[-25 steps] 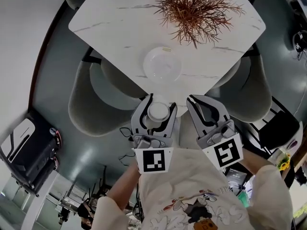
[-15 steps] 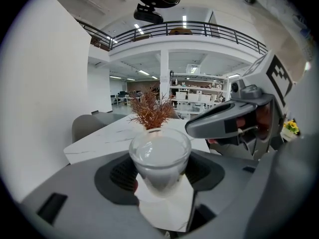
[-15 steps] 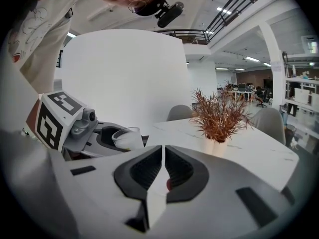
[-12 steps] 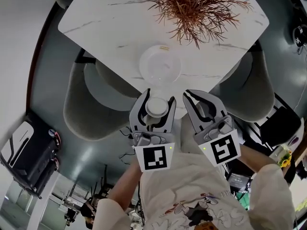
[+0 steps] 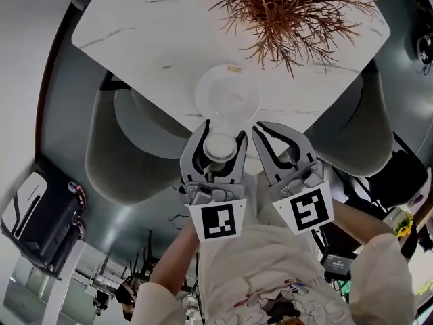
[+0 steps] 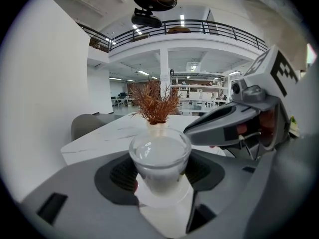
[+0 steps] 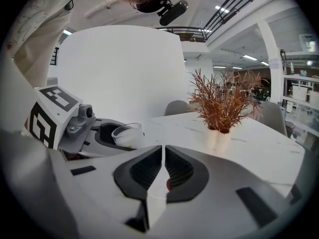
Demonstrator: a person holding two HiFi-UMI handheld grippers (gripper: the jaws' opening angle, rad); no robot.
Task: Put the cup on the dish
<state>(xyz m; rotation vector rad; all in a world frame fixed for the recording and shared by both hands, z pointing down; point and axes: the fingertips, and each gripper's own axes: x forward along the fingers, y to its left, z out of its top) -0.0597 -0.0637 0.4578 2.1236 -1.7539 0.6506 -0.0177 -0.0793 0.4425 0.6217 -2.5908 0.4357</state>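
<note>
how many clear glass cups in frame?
1: the clear glass cup is held by the left gripper, close to the round white dish. None seems hidden.

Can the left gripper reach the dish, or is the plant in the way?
Probably yes. The dish lies just ahead of the left gripper holding the cup, with nothing between; the plant stands farther back.
</note>
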